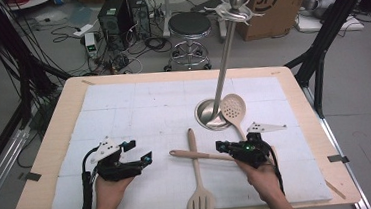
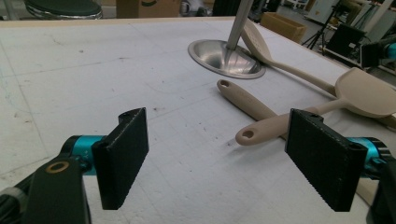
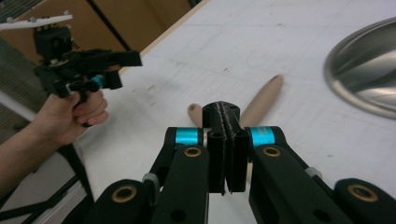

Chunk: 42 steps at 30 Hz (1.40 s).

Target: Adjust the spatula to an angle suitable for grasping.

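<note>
Nearest the tabletop's front edge a slotted spatula (image 1: 200, 203) lies with its handle running away from the person, and a beige spoon (image 1: 202, 156) lies across that handle, so it rides on top, free to lift first; the right gripper (image 1: 227, 147) has its jaws pinched nearly flat on the spoon's thin handle, while the left gripper (image 1: 140, 159) hovers wide open, holding nothing; farther back a perforated skimmer (image 1: 233, 108) rests against the steel utensil stand (image 1: 212, 113), whose hooks look like where these tools belong

Both forearms come in from the near edge of the table. The left gripper (image 1: 145, 158) sits level in the left hand (image 1: 110, 183) with its jaws spread wide, while the right gripper (image 3: 227, 140) has its jaws pressed together, right hand (image 1: 260, 171) wrapped around its body.
</note>
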Each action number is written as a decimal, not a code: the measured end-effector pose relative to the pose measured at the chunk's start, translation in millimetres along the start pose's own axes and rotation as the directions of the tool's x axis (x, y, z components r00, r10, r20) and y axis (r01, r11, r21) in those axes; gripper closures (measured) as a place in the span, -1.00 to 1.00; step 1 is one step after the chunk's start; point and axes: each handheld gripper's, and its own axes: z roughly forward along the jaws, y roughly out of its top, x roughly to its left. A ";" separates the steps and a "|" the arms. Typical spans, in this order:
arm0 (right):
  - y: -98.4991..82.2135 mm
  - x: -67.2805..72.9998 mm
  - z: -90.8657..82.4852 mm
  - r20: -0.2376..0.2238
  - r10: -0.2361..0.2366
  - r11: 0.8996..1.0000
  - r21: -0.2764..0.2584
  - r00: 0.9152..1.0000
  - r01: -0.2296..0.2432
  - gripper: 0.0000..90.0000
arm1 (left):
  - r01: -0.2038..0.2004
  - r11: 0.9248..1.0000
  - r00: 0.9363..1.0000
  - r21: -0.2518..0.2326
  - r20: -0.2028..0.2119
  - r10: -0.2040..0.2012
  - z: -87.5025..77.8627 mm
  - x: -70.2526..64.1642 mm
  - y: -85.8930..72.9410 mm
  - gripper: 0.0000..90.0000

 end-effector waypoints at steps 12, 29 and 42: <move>-11.6 16.9 31.9 -0.040 -0.013 0.993 0.116 0.999 0.017 0.99 | 0.000 1.000 1.000 0.000 0.004 0.000 -0.6 -0.5 0.2 -0.50; -27.4 19.0 87.5 -0.040 0.023 0.962 0.274 0.999 -0.011 0.99 | 0.007 1.000 1.000 -0.004 0.007 -0.007 -1.1 -0.2 0.0 -0.49; -27.6 14.5 99.0 -0.017 0.046 0.957 0.288 0.999 -0.039 0.99 | 0.004 1.000 1.000 -0.003 0.013 -0.004 -0.3 -1.1 0.2 -0.49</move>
